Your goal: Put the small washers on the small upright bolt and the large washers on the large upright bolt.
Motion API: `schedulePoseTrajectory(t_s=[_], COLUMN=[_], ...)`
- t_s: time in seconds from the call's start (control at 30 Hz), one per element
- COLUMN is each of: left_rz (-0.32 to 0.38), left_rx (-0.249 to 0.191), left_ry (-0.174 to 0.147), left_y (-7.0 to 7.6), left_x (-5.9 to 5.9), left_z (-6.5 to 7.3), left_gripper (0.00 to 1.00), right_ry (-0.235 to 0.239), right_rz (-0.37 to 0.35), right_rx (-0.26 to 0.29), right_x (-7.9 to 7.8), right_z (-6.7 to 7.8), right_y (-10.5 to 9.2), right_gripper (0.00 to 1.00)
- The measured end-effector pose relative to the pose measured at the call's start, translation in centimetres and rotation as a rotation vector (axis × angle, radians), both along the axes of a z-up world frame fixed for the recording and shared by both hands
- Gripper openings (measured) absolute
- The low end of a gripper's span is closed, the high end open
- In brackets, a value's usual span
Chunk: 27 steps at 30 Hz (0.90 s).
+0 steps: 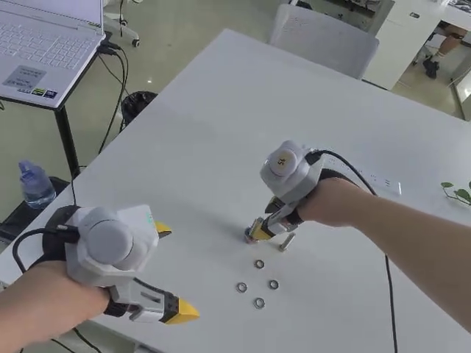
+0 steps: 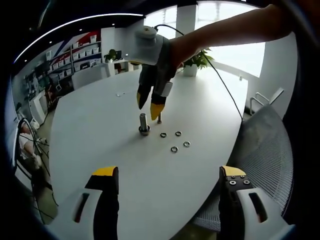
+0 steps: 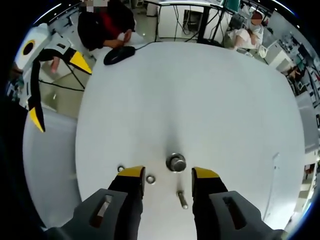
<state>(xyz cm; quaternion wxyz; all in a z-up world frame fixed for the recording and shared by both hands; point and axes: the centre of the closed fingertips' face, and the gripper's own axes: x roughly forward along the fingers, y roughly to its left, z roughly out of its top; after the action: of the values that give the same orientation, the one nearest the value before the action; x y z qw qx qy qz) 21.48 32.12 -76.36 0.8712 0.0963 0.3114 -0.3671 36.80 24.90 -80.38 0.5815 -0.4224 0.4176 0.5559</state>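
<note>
The large upright bolt (image 3: 176, 162) stands on the white table (image 1: 206, 132), with the thin small bolt (image 3: 182, 199) close beside it. My right gripper (image 3: 168, 173) is open and hangs just above both bolts, its jaws either side of them and holding nothing. In the head view the right gripper (image 1: 261, 234) covers the large bolt, and the small bolt (image 1: 287, 241) shows beside it. Several washers (image 1: 259, 284) lie loose just in front of them. My left gripper (image 1: 173, 270) is open and empty at the near left table edge. It faces the large bolt (image 2: 144, 124) and the washers (image 2: 175, 141).
A laptop (image 1: 37, 37) sits on a stand at the far left, with a water bottle (image 1: 33, 184) on the floor below it. A grey chair (image 1: 324, 37) stands at the table's far side. A plant (image 1: 460, 193) is at the right edge.
</note>
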Motion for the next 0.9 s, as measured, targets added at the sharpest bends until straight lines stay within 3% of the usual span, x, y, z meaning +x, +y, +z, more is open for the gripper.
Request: schedulePoseTrajectory(t_s=[0.4,0.9], left_rz=[-0.003,0.004], left_rx=[0.0,0.001], left_ry=[-0.009,-0.016], left_y=[0.3,0.3], left_x=[-0.6,-0.3], left_z=[0.1,0.0], left_gripper=[0.82,0.84], right_ry=[0.002,0.003], right_rz=[0.014,0.025], right_rx=[0.01,-0.014], right_x=[-1.5,-3.6], right_z=[0.9,0.2], right_y=[-0.3,-2.4], right_gripper=[0.38,0.37])
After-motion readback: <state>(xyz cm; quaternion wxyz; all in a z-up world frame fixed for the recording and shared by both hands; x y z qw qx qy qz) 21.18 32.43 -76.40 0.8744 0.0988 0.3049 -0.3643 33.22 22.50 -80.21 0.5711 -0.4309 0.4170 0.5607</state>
